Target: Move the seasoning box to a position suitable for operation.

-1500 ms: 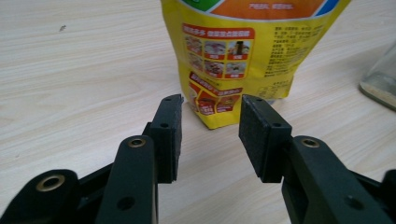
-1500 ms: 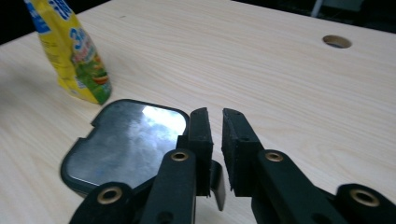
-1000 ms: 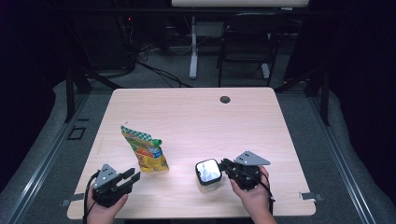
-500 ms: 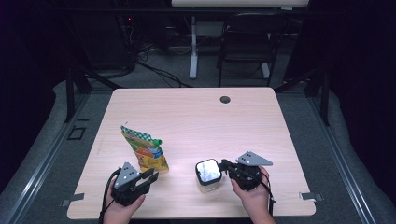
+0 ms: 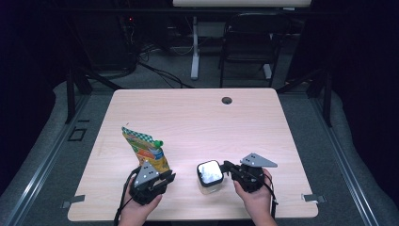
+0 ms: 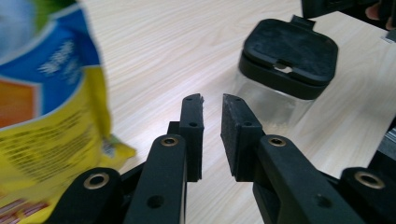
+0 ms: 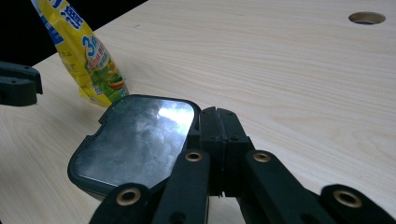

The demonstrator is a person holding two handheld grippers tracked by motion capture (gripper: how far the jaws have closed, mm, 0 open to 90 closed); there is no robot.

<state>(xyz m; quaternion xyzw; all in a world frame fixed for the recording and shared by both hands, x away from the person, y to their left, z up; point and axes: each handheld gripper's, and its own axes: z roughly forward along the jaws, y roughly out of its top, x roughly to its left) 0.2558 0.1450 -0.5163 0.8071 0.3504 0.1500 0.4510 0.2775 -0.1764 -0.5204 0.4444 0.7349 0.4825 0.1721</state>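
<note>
A clear container with a black lid [image 5: 210,173] [image 6: 287,51] [image 7: 135,140] stands near the table's front edge. My right gripper [image 5: 227,165] [image 7: 217,111] sits at the lid's right rim, shut on a small tab at the lid's edge. A yellow snack bag [image 5: 146,150] [image 6: 46,116] [image 7: 88,56] stands upright left of the container. My left gripper [image 5: 168,176] [image 6: 212,98] is at the bag's foot and points toward the container. Its jaws have just been closing and stand a narrow gap apart with nothing between them.
The pale wooden table [image 5: 197,122] has a round cable hole [image 5: 227,100] [image 7: 366,17] near its far edge. A chair and cables stand on the dark floor beyond the table. The left gripper's tip [image 7: 18,84] shows at the left edge of the right gripper view.
My left gripper has moved right along the front edge, up beside the bag, and its jaws have narrowed. The right gripper and the container have stayed put.
</note>
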